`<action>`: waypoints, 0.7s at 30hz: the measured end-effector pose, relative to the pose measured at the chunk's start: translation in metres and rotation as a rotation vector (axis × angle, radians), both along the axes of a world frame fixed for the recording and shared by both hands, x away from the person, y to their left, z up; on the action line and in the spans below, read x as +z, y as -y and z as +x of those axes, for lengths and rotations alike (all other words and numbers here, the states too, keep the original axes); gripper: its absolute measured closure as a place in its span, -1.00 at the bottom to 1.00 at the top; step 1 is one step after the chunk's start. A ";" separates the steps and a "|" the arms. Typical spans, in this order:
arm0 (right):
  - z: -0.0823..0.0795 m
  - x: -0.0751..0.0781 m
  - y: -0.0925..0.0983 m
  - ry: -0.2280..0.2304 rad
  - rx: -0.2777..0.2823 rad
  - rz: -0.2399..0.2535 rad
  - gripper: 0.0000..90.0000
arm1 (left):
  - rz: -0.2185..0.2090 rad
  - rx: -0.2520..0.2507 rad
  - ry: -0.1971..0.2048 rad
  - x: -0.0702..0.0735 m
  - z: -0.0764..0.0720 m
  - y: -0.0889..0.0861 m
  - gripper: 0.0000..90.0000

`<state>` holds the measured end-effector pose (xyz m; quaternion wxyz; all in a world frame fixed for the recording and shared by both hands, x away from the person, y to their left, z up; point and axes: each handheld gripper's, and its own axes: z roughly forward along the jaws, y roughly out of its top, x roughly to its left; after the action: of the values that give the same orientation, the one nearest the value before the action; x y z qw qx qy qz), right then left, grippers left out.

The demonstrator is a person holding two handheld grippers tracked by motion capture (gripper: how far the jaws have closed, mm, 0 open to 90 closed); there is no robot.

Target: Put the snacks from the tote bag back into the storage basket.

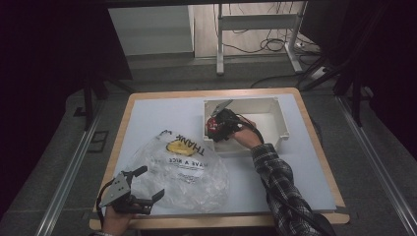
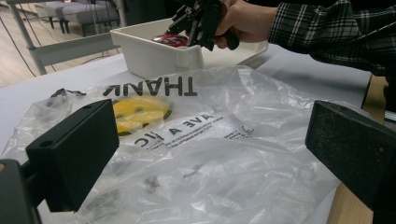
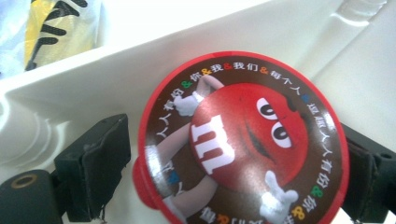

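Observation:
A round red candy tub (image 3: 247, 140), its lid printed with a red cartoon character, lies inside the white plastic bin (image 1: 268, 105) near the bin's left wall. My right gripper (image 1: 215, 129) reaches down into the bin with the tub (image 1: 212, 124) between its jaws. The left pad (image 3: 100, 163) stands a little apart from the tub, so the right gripper (image 3: 233, 168) is open around it. My left gripper (image 1: 151, 182) is open at the table's near left, its wide jaws straddling the edge of a clear plastic bag (image 1: 182, 169) printed with black text and a yellow smiley.
The bag (image 2: 210, 140) lies crumpled between the left gripper (image 2: 215, 154) and the bin (image 2: 154, 51). The pale table top (image 1: 147, 118) has a wooden rim. Beyond the table are a grey floor, desk legs and cables.

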<state>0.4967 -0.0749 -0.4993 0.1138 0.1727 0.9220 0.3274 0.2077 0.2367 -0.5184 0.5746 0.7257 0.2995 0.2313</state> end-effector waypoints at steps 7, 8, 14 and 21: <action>-0.003 0.003 0.000 0.008 0.000 0.010 -0.80 | 0.001 0.001 0.000 0.000 0.000 0.000 -0.94; -0.003 0.003 0.001 0.008 0.002 0.012 -0.80 | 0.001 0.000 -0.001 0.000 0.000 0.000 -0.94; -0.006 0.008 0.004 0.015 0.000 0.029 -0.80 | 0.000 0.001 0.000 0.000 0.000 0.000 -0.94; -0.008 0.008 0.009 0.015 -0.006 0.049 -0.80 | 0.003 0.001 -0.001 0.000 0.000 0.000 -0.94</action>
<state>0.4885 -0.0835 -0.4913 0.1174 0.1758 0.9123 0.3507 0.2078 0.2363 -0.5186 0.5733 0.7266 0.2996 0.2318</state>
